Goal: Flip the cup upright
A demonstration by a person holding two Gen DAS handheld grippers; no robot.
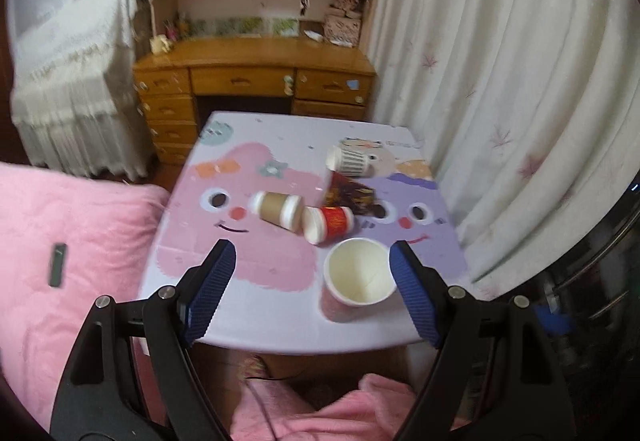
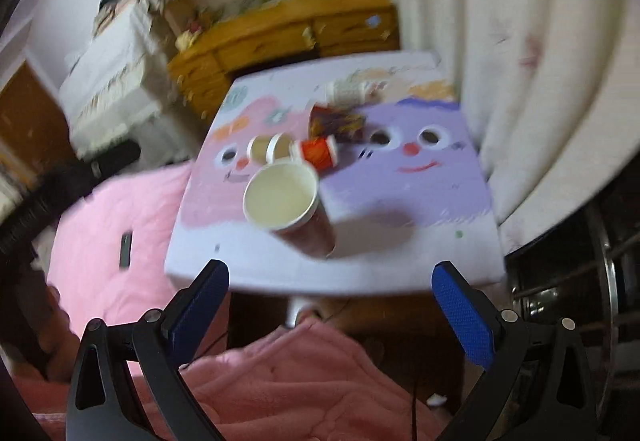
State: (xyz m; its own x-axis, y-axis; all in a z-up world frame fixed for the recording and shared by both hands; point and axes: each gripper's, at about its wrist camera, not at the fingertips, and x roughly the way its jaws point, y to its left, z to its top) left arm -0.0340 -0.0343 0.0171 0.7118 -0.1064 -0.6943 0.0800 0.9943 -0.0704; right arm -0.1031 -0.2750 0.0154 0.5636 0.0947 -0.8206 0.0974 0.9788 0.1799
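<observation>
A paper cup [image 1: 358,277] with a pinkish-red wall stands upright near the table's front edge, its cream inside showing; it also shows in the right wrist view [image 2: 282,199]. Behind it lie a brown cup [image 1: 278,209], a red cup [image 1: 328,223], a dark patterned cup [image 1: 350,195] and a striped cup [image 1: 348,160], all on their sides. My left gripper [image 1: 312,261] is open and empty, just above the front of the table, its right finger beside the upright cup. My right gripper [image 2: 330,281] is open and empty, before the table's front edge.
The small table [image 1: 280,317] has a cartoon-face cover. A pink blanket [image 1: 60,241] with a dark remote [image 1: 58,265] lies left. A wooden desk [image 1: 256,77] stands behind, a white curtain [image 1: 500,81] to the right. Pink fabric [image 2: 300,381] lies below the grippers.
</observation>
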